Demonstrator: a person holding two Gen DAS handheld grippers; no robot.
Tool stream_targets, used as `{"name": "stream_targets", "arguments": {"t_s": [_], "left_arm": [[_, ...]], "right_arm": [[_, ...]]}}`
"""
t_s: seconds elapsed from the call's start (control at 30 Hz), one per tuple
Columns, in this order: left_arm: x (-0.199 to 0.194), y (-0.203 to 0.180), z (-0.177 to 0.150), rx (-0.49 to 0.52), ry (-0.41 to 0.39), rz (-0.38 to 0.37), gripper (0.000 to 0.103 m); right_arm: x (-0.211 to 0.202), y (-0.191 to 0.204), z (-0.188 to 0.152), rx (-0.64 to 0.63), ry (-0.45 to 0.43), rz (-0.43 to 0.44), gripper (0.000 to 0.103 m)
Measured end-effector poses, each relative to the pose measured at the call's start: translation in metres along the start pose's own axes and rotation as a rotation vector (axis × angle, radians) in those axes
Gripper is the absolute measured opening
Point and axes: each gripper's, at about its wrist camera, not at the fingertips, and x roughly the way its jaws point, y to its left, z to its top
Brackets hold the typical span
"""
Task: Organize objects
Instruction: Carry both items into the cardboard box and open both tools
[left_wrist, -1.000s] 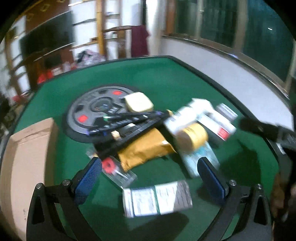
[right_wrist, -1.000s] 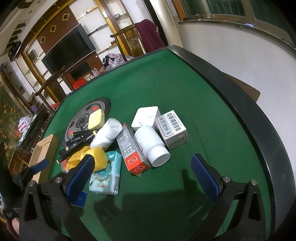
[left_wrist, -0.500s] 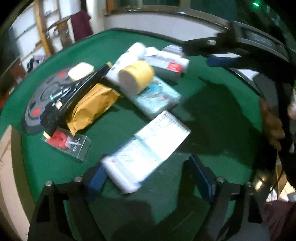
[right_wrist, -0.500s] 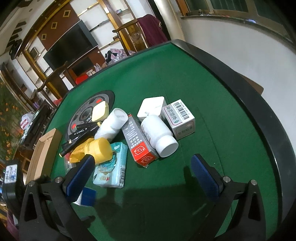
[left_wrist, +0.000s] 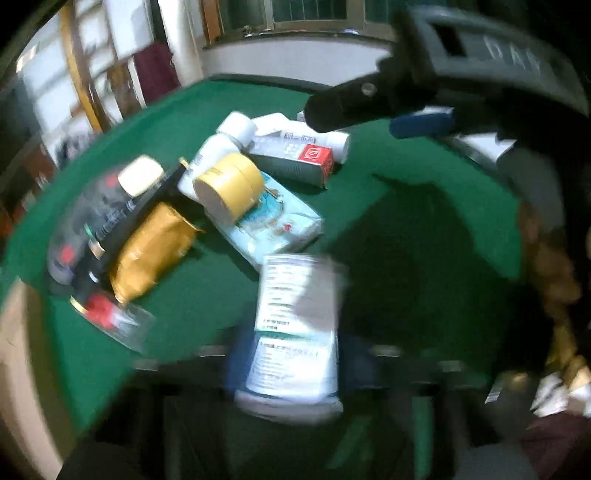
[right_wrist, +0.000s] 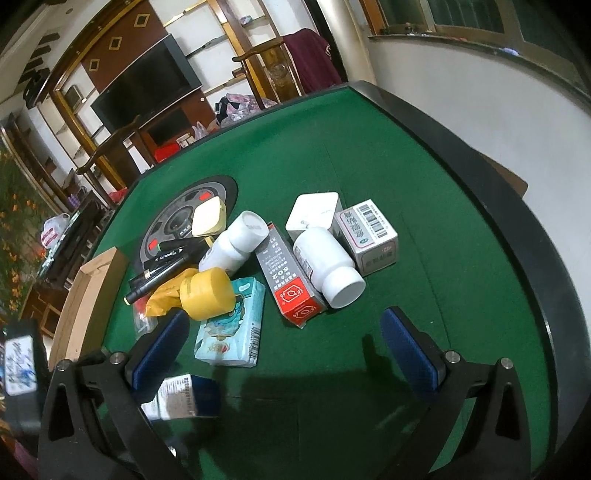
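Note:
My left gripper (left_wrist: 295, 363) is shut on a white printed box (left_wrist: 297, 325), held at the near edge of the green table (left_wrist: 406, 206); the view is blurred. That box also shows in the right wrist view (right_wrist: 181, 397), low at the left. My right gripper (right_wrist: 284, 350) is open and empty above the table, near a pile: a yellow tape roll (right_wrist: 207, 293), a light blue tissue pack (right_wrist: 232, 328), a grey and red box (right_wrist: 291, 277), two white bottles (right_wrist: 328, 264) and a barcode box (right_wrist: 369, 236).
A cardboard box (right_wrist: 85, 299) stands at the table's left edge. A round grey panel (right_wrist: 177, 218) with a cream case (right_wrist: 208, 219) and black pens (right_wrist: 162, 266) lies behind the pile. The table's raised black rim (right_wrist: 517, 236) runs along the right.
My left gripper has closed on the white printed box, which now stands end-on between the fingers, and the view has swung. My right gripper has moved slightly closer to the pile.

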Motion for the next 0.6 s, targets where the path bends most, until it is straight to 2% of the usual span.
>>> {"name": "stream_targets", "arguments": {"t_s": [0.07,0.17,0.27,0.47,0.57,0.6], "left_arm": [[-0.01,0.01,-0.005,-0.069,-0.028,0.019,0.029],[-0.027,0.027,-0.016,-0.187,-0.058,0.009,0.029],[-0.049,0.038,-0.028,-0.268,-0.089,0.052,0.029],[-0.08,0.06,-0.054,-0.394,-0.128,0.116,0.03],[-0.088,0.072,-0.066,-0.439,-0.136,0.13,0.03],[-0.09,0.074,-0.068,-0.45,-0.139,0.133,0.03]], "right_arm": [[-0.001,0.005,0.001,-0.019,-0.001,-0.005,0.103],[0.002,0.017,0.001,-0.06,0.007,-0.009,0.103],[0.01,0.037,0.001,-0.127,0.014,-0.02,0.103],[0.035,0.083,0.001,-0.29,-0.007,-0.123,0.103],[0.046,0.096,0.0,-0.341,-0.003,-0.163,0.095],[0.049,0.099,-0.001,-0.356,0.0,-0.174,0.088]]}}
